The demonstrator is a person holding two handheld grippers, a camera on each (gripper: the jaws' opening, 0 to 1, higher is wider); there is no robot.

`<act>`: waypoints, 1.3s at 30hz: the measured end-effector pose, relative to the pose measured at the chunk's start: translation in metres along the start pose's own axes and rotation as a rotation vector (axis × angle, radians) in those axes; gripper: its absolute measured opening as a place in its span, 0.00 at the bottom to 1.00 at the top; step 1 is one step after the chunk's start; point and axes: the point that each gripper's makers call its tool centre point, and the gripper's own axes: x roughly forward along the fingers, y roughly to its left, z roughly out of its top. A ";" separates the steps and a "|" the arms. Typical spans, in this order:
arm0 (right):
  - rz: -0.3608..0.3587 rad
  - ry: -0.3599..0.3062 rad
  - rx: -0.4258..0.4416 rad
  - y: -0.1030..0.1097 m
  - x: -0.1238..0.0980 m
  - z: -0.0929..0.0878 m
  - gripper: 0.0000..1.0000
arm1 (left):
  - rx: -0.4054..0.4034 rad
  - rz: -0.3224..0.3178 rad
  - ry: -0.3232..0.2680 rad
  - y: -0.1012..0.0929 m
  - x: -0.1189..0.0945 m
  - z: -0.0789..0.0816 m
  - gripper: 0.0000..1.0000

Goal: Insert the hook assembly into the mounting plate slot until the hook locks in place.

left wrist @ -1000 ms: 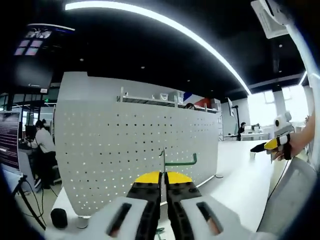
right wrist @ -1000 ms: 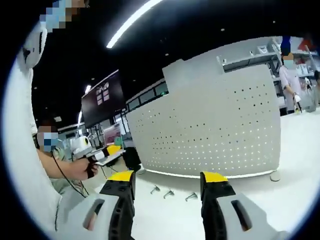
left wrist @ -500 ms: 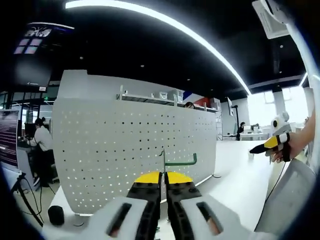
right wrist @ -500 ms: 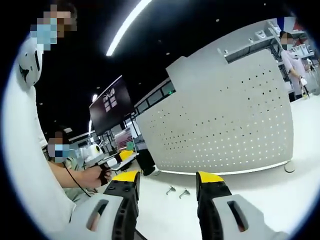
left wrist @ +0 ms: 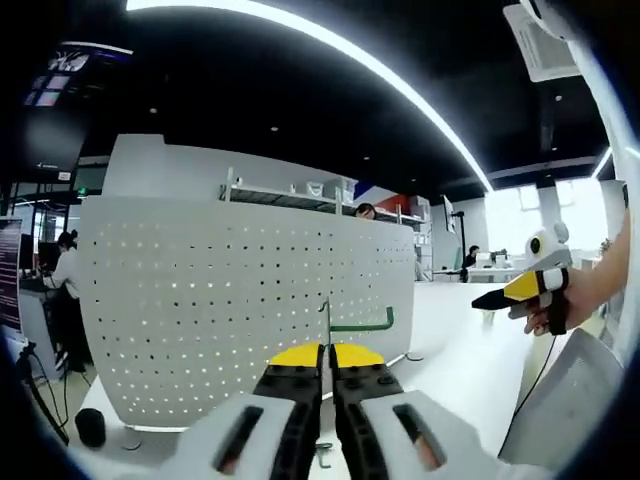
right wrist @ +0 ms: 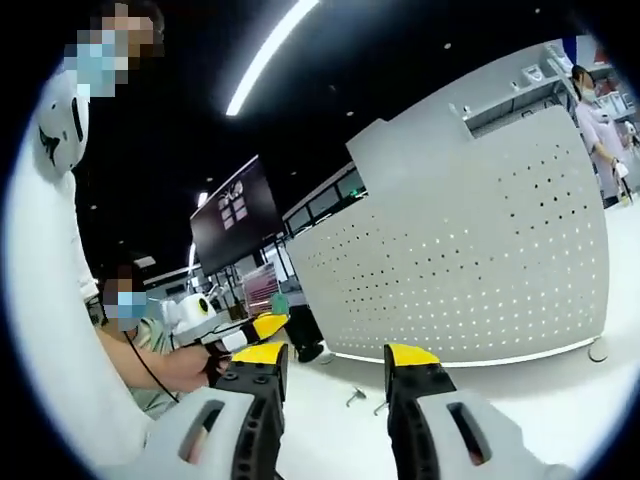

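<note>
In the left gripper view my left gripper (left wrist: 327, 352) is shut on a thin green hook (left wrist: 357, 325) whose arm points right, held in front of the white perforated mounting plate (left wrist: 200, 310). The hook is apart from the plate. My right gripper (left wrist: 510, 292) shows at the far right, held in a hand. In the right gripper view my right gripper (right wrist: 330, 358) stands open with nothing between its jaws, facing the same plate (right wrist: 470, 270). Two loose metal hooks (right wrist: 367, 402) lie on the white table below the plate. The left gripper (right wrist: 250, 330) shows at the left.
The white table (right wrist: 560, 400) runs under the plate, whose round feet (right wrist: 598, 349) rest on it. A dark round object (left wrist: 90, 427) sits by the plate's left end. A dark screen (right wrist: 232, 212) hangs behind. People stand and sit in the background.
The left view has drifted so the plate sits further left and slightly lower. The right view has tilted so the plate and loose hooks sit further right. The left gripper still holds the green hook.
</note>
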 end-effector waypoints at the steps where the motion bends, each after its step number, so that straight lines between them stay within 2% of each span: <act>1: 0.005 -0.004 0.001 0.001 0.001 0.001 0.35 | -0.002 -0.006 -0.001 -0.002 0.001 0.001 0.02; 8: 0.025 -0.023 0.001 0.009 0.012 0.006 0.32 | 0.011 -0.017 0.007 -0.019 0.008 0.005 0.02; 20: 0.064 -0.024 0.017 0.021 0.029 0.006 0.30 | -0.003 -0.010 0.019 -0.028 0.013 0.004 0.02; 39: 0.114 -0.023 0.019 0.038 0.053 0.006 0.27 | 0.001 -0.051 0.019 -0.053 0.020 0.007 0.02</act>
